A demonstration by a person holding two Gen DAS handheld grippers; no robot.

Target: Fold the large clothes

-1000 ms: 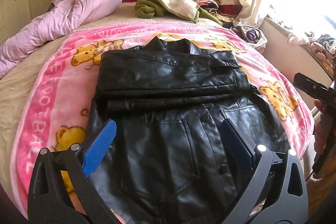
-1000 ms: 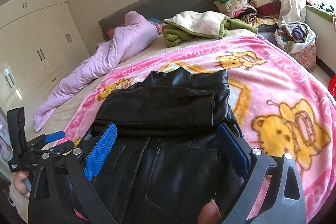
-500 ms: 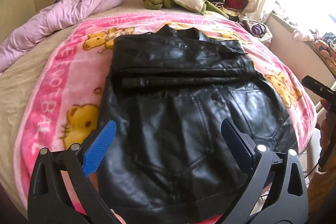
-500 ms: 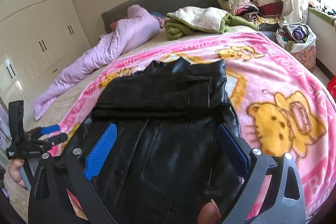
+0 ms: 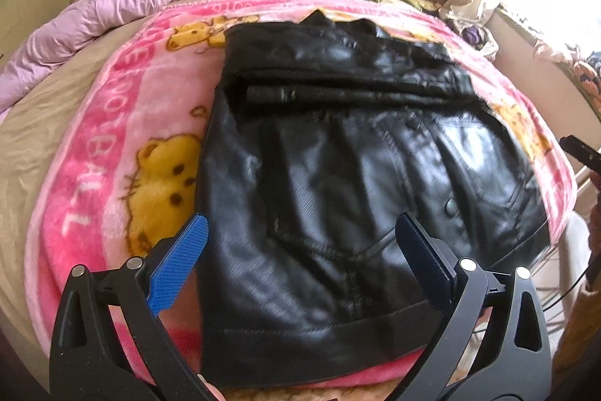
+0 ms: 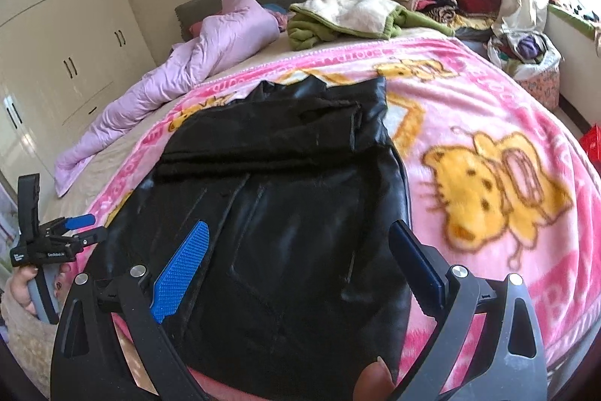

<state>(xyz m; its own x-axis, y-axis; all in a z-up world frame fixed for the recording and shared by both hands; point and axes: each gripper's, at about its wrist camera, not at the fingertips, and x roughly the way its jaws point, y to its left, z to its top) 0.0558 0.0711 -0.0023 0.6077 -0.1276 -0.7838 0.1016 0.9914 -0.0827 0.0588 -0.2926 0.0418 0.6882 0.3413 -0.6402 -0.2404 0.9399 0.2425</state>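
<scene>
Black leather jacket (image 5: 338, 175) flat on pink cartoon blanket (image 5: 112, 138) — bed, cream wardrobes (image 6: 56, 44)

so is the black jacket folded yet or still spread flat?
Partly folded. The jacket has its sleeves folded across the chest, while the lower body lies flat on the pink blanket.

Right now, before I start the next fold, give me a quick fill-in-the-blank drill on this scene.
1. The black leather jacket lies on a ____ cartoon blanket.
2. The jaws of the left gripper are ____.
3. The sleeves are folded across the jacket's ____ end.
4. The right gripper holds ____.

Missing words: pink; open; collar; nothing
</scene>
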